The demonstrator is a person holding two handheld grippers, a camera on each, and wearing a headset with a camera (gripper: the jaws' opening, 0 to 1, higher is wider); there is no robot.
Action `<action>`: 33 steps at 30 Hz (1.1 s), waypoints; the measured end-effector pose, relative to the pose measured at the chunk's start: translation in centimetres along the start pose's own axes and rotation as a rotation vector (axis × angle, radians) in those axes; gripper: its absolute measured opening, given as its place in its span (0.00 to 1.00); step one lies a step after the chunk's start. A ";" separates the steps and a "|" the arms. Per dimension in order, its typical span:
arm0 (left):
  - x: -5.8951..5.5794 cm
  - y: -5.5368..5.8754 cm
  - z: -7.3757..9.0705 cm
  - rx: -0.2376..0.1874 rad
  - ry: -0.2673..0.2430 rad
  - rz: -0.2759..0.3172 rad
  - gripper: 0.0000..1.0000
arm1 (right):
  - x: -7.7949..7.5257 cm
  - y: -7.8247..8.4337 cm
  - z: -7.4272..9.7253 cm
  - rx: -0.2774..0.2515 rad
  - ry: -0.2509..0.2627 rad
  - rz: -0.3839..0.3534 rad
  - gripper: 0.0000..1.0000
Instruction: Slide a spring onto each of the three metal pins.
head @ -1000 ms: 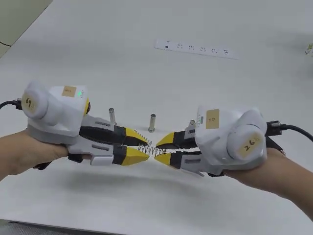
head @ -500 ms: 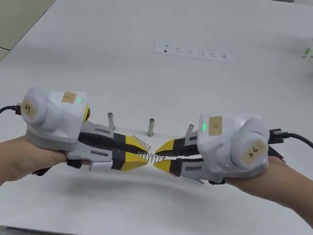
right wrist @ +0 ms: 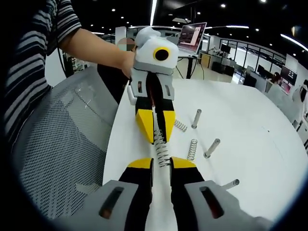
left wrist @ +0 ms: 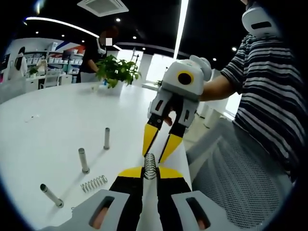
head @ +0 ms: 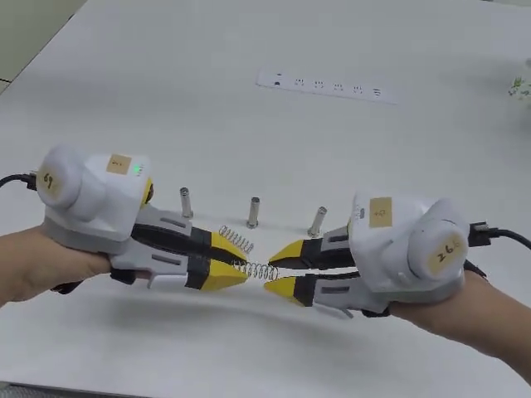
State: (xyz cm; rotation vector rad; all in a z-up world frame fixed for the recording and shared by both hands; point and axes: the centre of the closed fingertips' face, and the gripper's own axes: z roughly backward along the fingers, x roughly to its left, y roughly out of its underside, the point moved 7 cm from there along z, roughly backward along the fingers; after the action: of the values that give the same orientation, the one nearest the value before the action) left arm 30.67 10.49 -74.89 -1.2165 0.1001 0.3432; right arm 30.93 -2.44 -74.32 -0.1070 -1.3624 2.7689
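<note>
Both grippers have drawn back toward me from the row of pins since a second ago, the right one more so, and the pin it half hid now stands clear. My left gripper (head: 242,265) (left wrist: 150,171) is clamped on one end of the spring (head: 257,269) (left wrist: 150,163) (right wrist: 161,149), which runs level across the gap, above the white table (head: 166,99). Its free end reaches in between the tips of my right gripper (head: 270,274) (right wrist: 161,163) – those jaws stand slightly apart, not pinching it. The two grippers point at each other, tip to tip.

Just beyond them the three pins stand in a line: the left pin (head: 184,201), the middle pin (head: 253,212), the right pin (head: 318,221), all bare. A loose spring (head: 236,239) (left wrist: 94,183) lies on the table between the left and middle pins, close to my left jaws. The right gripper view shows another spring (right wrist: 192,149) beside the middle pin – apart from it.
</note>
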 end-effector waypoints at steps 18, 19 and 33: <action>-0.1 -0.3 -0.4 0.001 0.017 0.006 0.01 | -0.1 0.9 0.0 -0.013 -0.023 -0.007 0.10; -0.1 -0.3 -0.4 0.001 0.020 0.007 0.01 | 0.0 0.9 0.0 -0.015 -0.026 0.002 0.10; -0.1 0.3 -0.6 0.023 0.022 0.004 0.01 | 0.0 -0.4 0.6 0.026 -0.059 0.079 0.08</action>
State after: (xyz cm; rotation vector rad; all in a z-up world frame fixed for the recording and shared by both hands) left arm 30.55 10.01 -75.39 -1.1975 0.1254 0.3311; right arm 30.87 -2.69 -73.63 -0.0810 -1.3633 2.8761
